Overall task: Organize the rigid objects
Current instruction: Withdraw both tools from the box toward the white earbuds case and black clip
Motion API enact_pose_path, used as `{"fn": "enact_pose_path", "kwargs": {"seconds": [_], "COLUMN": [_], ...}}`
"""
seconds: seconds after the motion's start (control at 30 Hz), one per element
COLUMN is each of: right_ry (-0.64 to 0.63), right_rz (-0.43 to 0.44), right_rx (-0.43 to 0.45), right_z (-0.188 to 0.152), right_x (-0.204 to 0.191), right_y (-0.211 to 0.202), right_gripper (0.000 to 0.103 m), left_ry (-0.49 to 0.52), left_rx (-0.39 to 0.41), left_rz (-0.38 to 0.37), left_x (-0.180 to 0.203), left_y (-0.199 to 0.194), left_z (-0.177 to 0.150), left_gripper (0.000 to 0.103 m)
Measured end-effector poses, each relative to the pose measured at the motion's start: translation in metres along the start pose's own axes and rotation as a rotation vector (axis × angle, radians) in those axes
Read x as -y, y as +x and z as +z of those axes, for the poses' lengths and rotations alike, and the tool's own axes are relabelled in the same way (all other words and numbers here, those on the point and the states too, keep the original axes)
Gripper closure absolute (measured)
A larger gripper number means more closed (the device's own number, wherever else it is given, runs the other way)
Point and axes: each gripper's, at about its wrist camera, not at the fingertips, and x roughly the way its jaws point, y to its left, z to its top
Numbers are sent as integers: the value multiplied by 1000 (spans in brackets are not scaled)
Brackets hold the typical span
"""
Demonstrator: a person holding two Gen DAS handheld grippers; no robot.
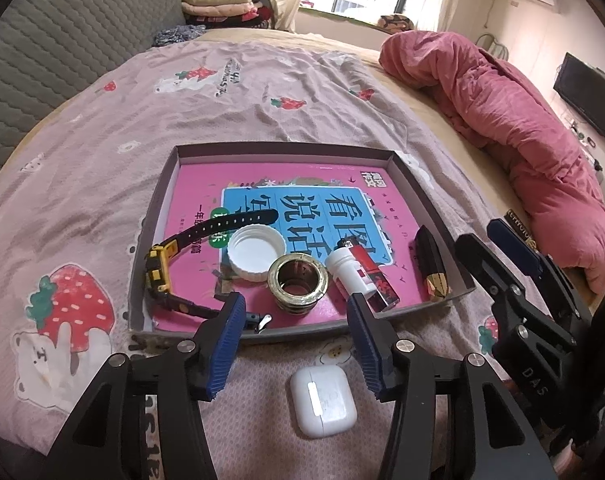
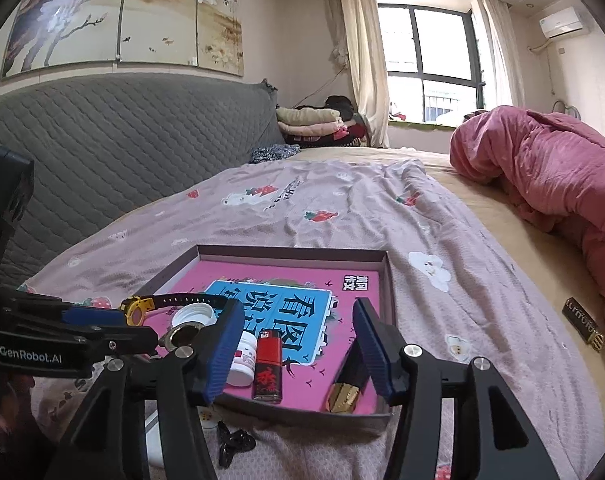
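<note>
A shallow grey tray (image 1: 418,184) with a pink book lining sits on the bed. In it lie a yellow-black watch (image 1: 160,268), a white cap (image 1: 256,252), a brass ring (image 1: 298,282), a white bottle (image 1: 348,274), a red lighter (image 1: 372,276) and a black-gold lipstick (image 1: 432,266). A white earbuds case (image 1: 322,400) lies on the sheet before the tray, between the fingers of my open, empty left gripper (image 1: 296,344). My right gripper (image 2: 298,352) is open and empty over the tray's (image 2: 386,280) near right corner, with the lighter (image 2: 268,366) and lipstick (image 2: 348,384) between its fingers.
A small black clip (image 2: 234,442) lies on the sheet before the tray. A black-gold tube (image 2: 582,322) lies on the bed to the right. A pink duvet (image 2: 542,168) is heaped at the far right. A grey quilted headboard (image 2: 102,140) runs along the left.
</note>
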Motion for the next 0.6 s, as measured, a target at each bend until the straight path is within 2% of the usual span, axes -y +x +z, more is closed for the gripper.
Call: {"fn": "enact_pose_path", "kwargs": {"seconds": [0.13,0.47,0.6], "right_ry": [-24,-17,-14], "right_rz": [-6,2,-1], "right_rx": [-2,-39,-46], "right_z": [-3,-8,-9], "right_x": [-4,-13,-18], "right_y": [-11,-27,-33], "right_gripper": [47,47,47], "left_ry": [2,21,13], "left_rx": [9,35,44], "left_rz": [-1,-11,-18], "left_x": [3,5,1], "left_y": [-10,-34,-42], "left_z": [-4,-6,-7], "left_gripper": [44,42,36]}}
